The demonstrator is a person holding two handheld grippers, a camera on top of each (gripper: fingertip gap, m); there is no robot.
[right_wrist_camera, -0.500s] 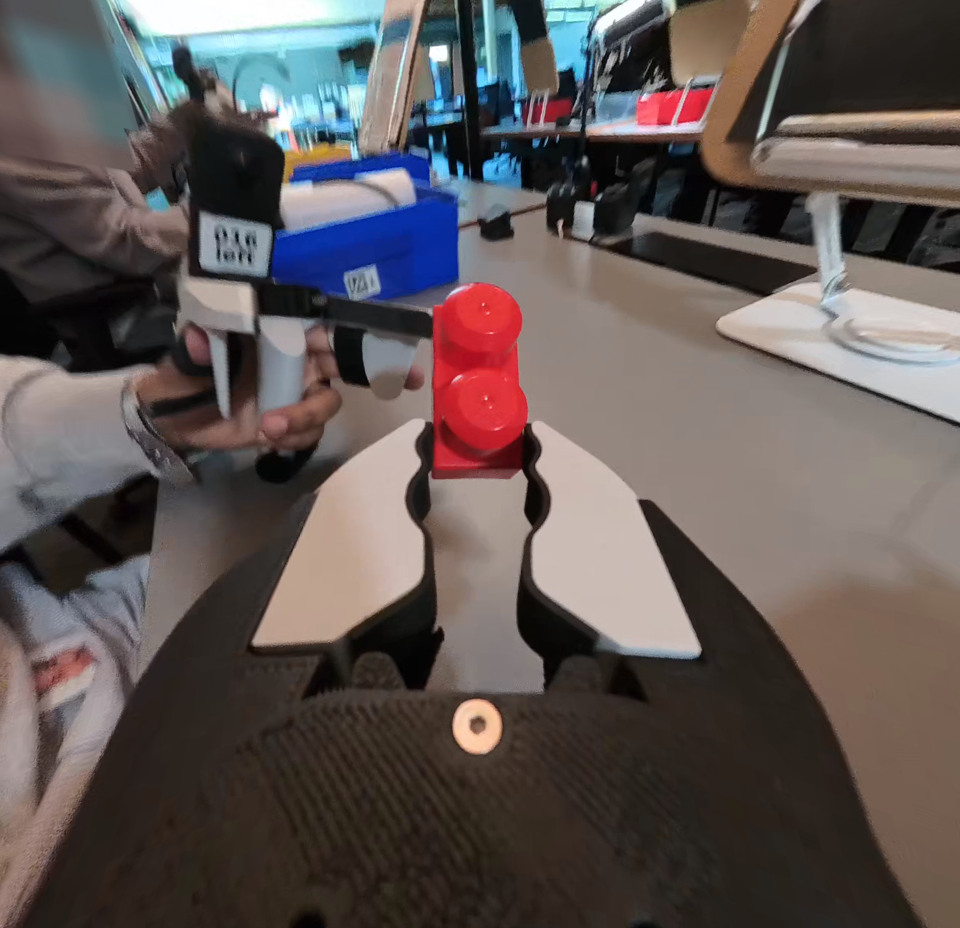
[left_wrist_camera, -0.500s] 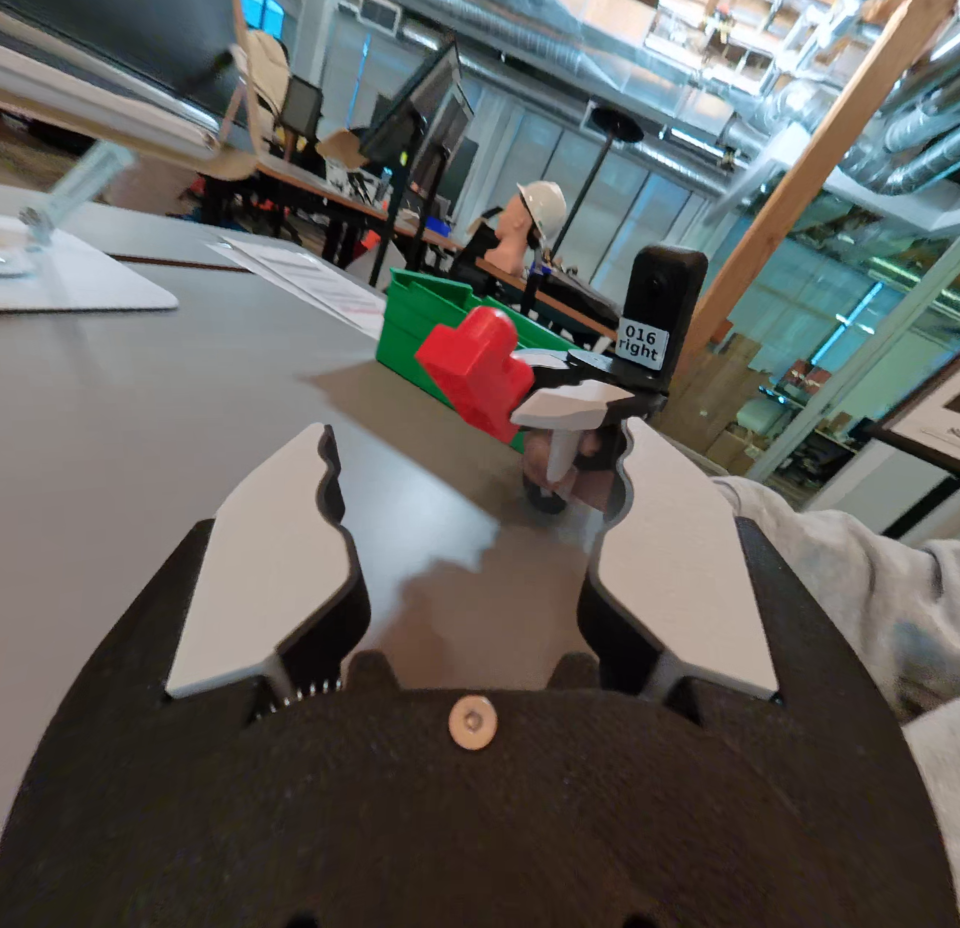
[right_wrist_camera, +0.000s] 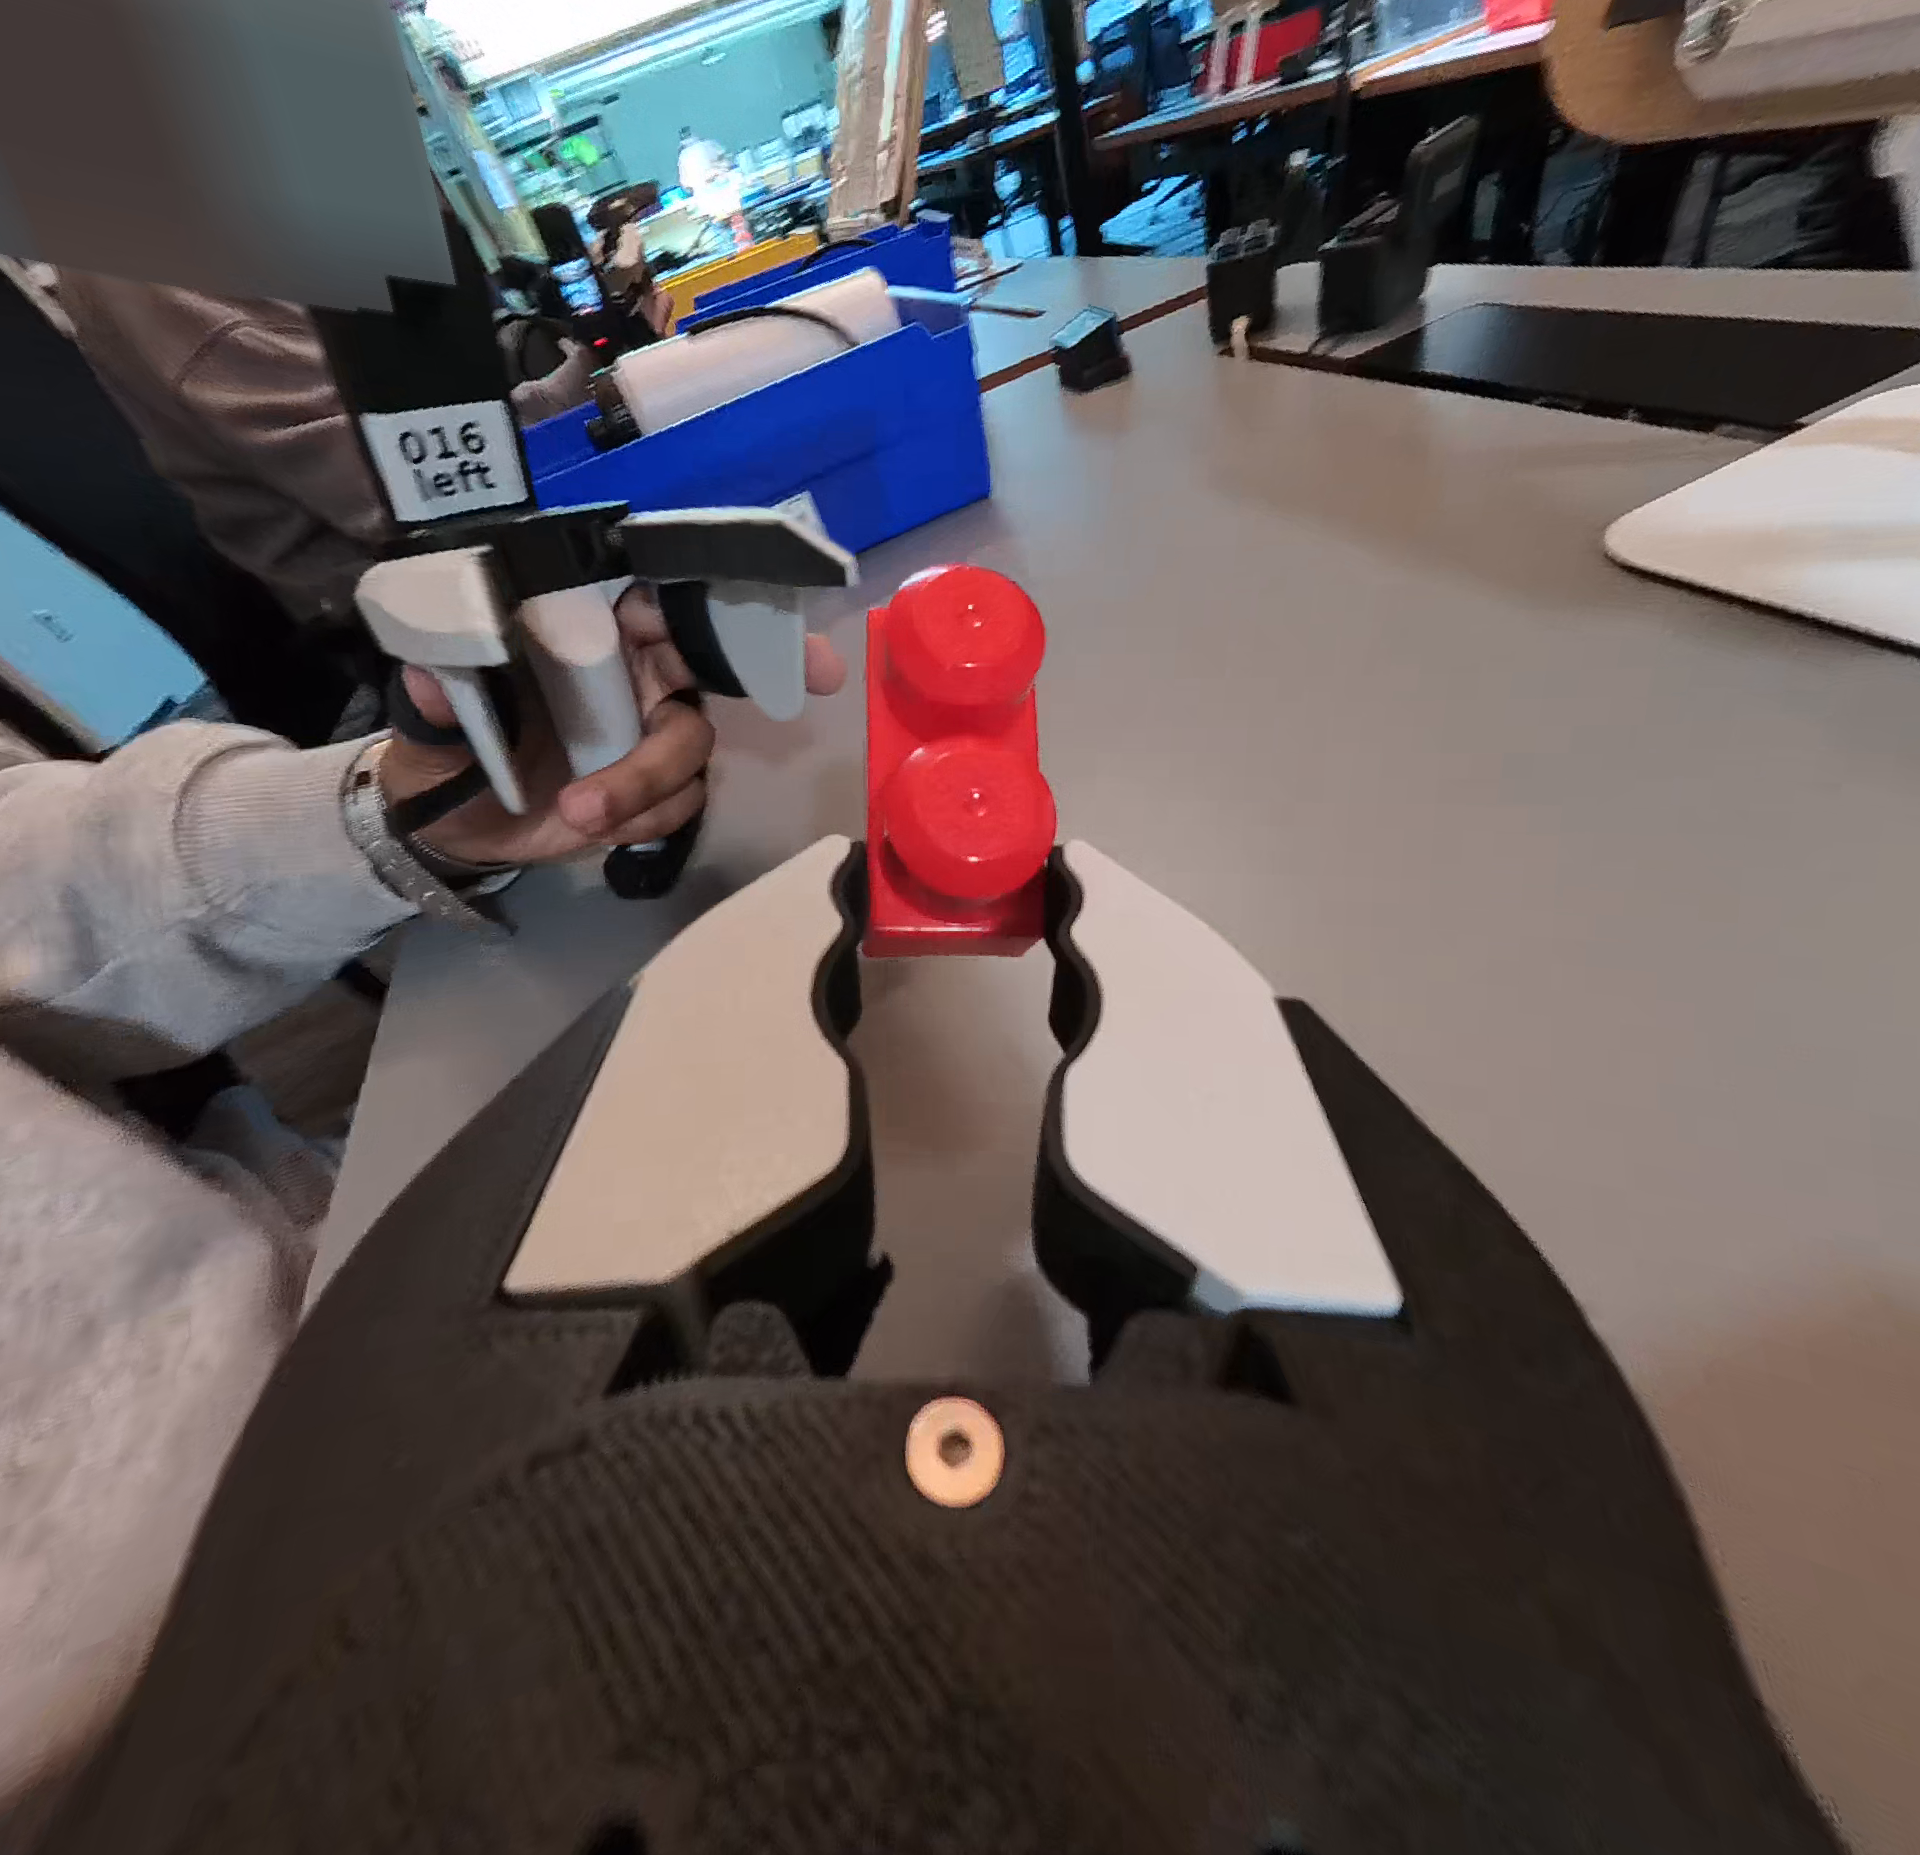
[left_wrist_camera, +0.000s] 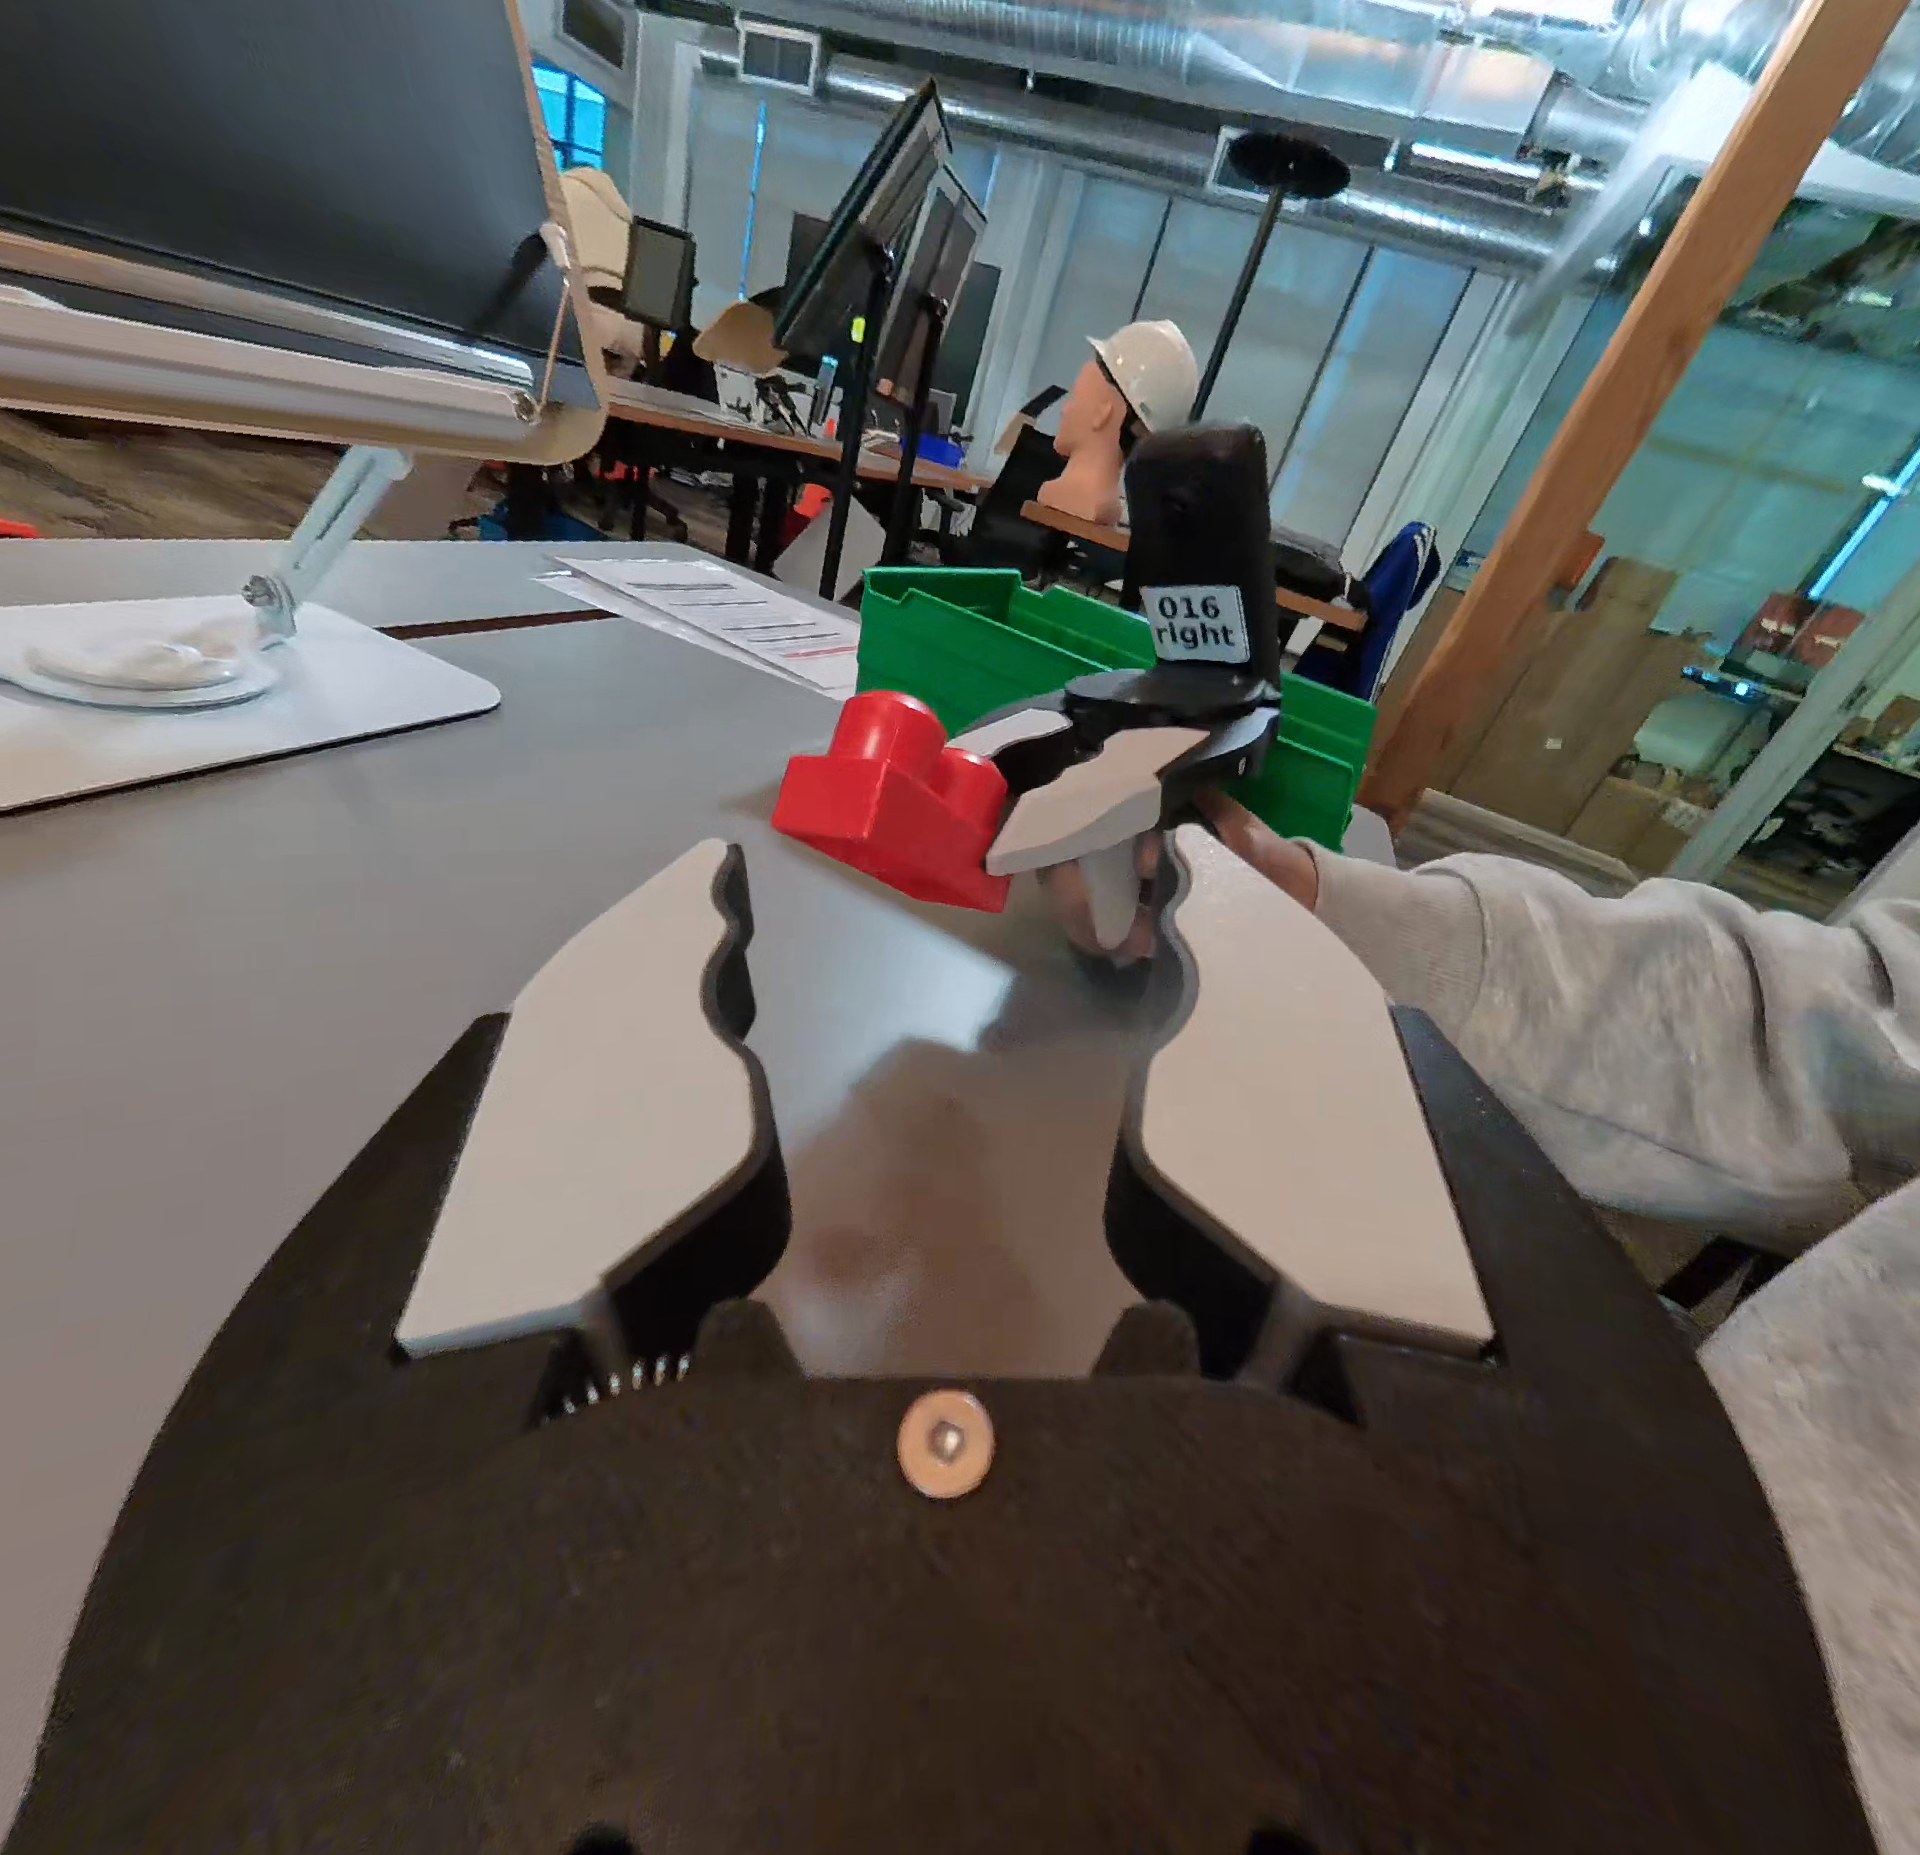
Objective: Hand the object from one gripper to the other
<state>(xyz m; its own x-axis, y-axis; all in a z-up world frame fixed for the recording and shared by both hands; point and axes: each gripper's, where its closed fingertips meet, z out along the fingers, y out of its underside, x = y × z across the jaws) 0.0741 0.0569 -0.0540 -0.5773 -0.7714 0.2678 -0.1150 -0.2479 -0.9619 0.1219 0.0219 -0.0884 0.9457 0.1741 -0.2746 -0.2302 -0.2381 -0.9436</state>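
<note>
A red two-stud brick is held at its near end between the fingertips of my right gripper, above the grey table. My left gripper is open and empty. In the left wrist view the brick hangs just beyond its fingertips, with the right gripper clamped on the brick's right end. In the right wrist view the left gripper is held in a hand just left of the brick, and does not touch it.
A green bin stands behind the brick, with a paper sheet beside it. A blue bin stands at the table's far left. A monitor stand's white base lies on the table and also shows in the right wrist view. Left tips to right tips: about 8 cm.
The two grippers have come closer together. The brick now lies flatter and nearer my left fingertips. The right gripper still holds it, and the left stays open.
</note>
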